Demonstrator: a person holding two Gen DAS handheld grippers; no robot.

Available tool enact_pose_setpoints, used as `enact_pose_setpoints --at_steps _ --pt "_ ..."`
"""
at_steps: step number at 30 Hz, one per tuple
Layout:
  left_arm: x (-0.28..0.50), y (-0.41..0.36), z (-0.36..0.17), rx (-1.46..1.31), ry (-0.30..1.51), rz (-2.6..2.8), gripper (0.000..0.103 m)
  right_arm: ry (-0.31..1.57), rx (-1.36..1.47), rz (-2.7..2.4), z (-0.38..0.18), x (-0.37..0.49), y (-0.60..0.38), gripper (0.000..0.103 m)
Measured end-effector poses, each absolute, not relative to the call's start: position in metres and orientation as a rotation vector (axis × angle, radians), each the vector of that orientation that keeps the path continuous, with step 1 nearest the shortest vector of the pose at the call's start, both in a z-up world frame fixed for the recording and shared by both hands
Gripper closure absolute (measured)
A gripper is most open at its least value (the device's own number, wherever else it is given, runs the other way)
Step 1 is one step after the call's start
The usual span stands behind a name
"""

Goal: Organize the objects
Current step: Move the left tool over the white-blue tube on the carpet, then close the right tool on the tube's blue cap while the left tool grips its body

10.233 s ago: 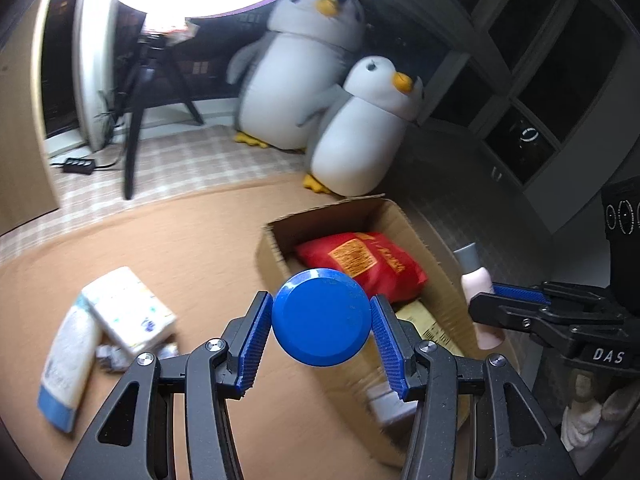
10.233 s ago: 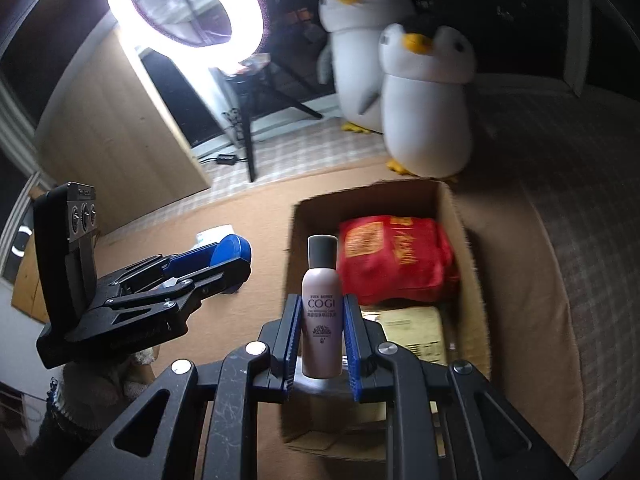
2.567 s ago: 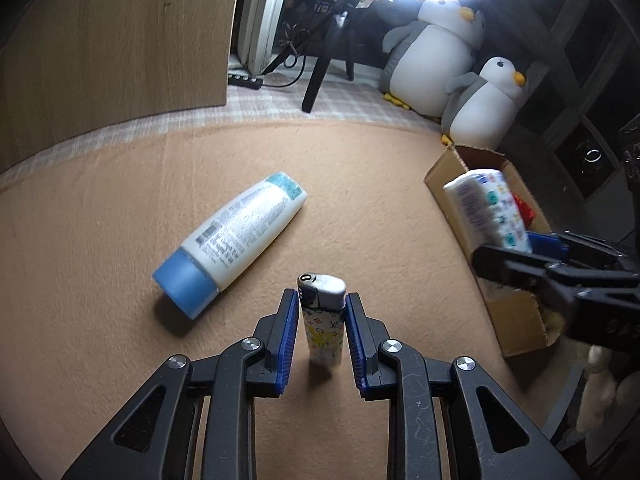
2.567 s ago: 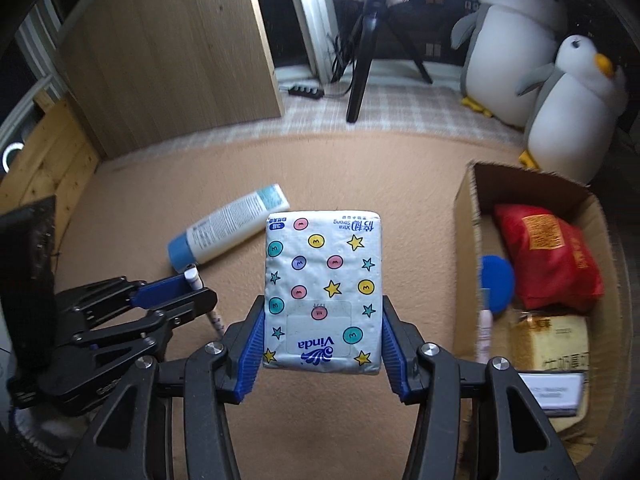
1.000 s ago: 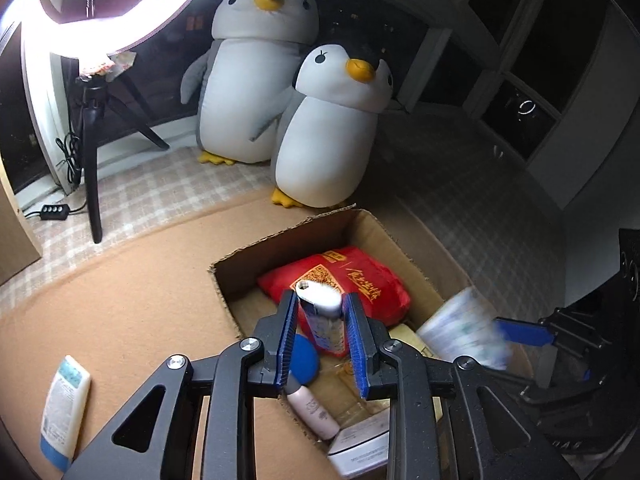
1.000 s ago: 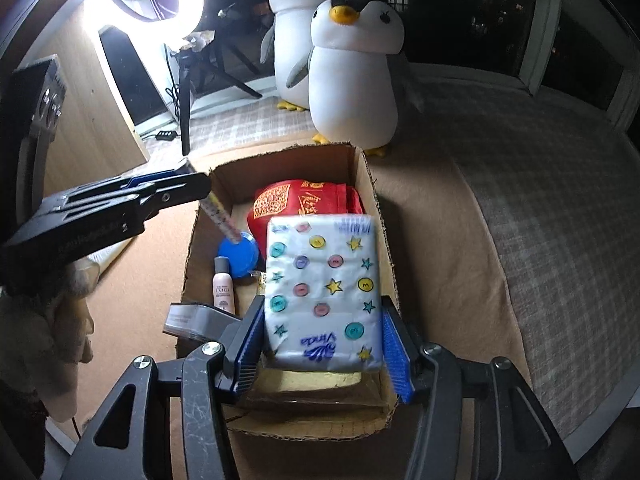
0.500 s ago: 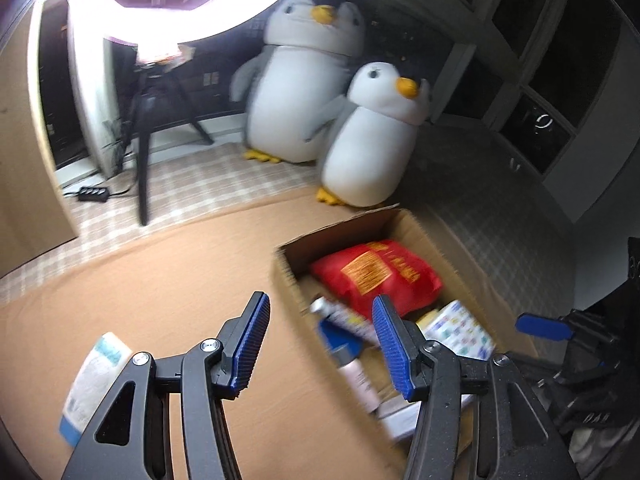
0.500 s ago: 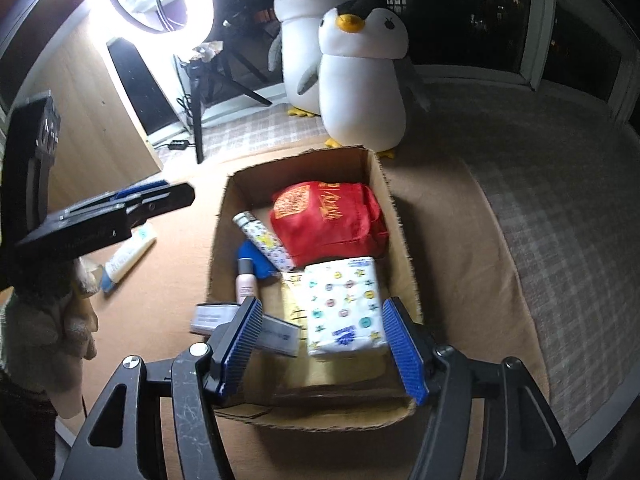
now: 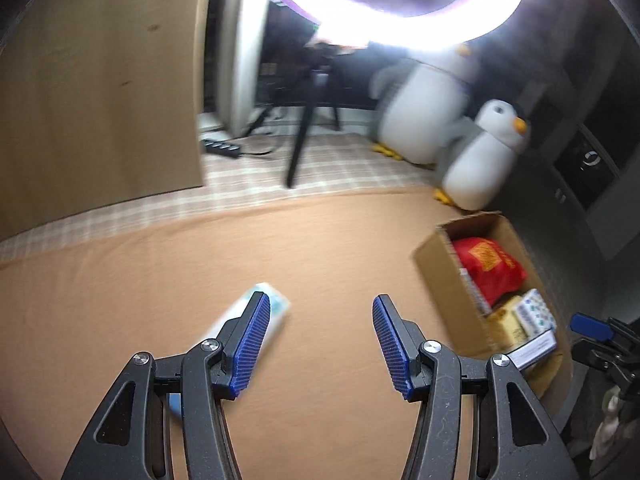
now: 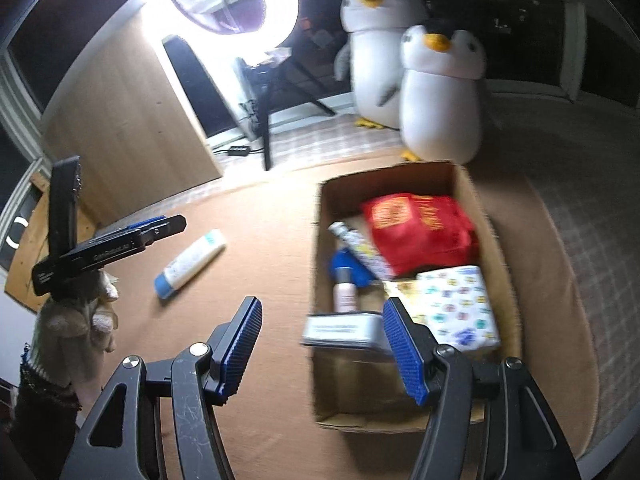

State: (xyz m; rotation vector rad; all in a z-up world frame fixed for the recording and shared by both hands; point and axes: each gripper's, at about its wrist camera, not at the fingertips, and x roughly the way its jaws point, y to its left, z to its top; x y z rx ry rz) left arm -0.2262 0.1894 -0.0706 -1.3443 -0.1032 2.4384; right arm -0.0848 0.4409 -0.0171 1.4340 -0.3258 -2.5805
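A white tube with a blue cap (image 10: 191,265) lies on the tan mat left of the cardboard box (image 10: 372,394). In the left wrist view the tube (image 9: 276,305) sits just beyond my left gripper (image 9: 320,314), partly hidden by the left finger; the jaws stand open and empty. My right gripper (image 10: 323,314) hangs open and empty over the box's near left corner. Inside the box lie a red bag (image 10: 420,232), a patterned lighter (image 10: 360,252), a blue lid (image 10: 342,262), a pink bottle (image 10: 345,294), a tissue pack (image 10: 456,304) and a flat white case (image 10: 344,330).
Two plush penguins (image 10: 436,92) stand behind the box. A ring light on a tripod (image 10: 266,120) and a wooden panel (image 10: 128,120) stand at the back left. A power strip (image 9: 222,148) lies on the checked floor. The box (image 9: 444,276) is to the right of my left gripper.
The left gripper opened and the lighter now lies in the box; that hand has swung left toward the tube. The right gripper opened, leaving the tissue pack in the box, and shifted left.
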Motion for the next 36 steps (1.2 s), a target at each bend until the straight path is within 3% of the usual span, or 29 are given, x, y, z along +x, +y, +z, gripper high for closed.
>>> enact_pose_setpoints --at_steps 13,36 --pt "-0.246 0.095 -0.122 -1.502 -0.310 2.396 0.046 -0.304 1.399 -2.520 -0.024 -0.091 0.370 0.044" --pt "-0.219 0.093 -0.176 -1.545 -0.492 2.213 0.047 -0.405 1.547 -2.334 -0.056 -0.123 0.319 0.043"
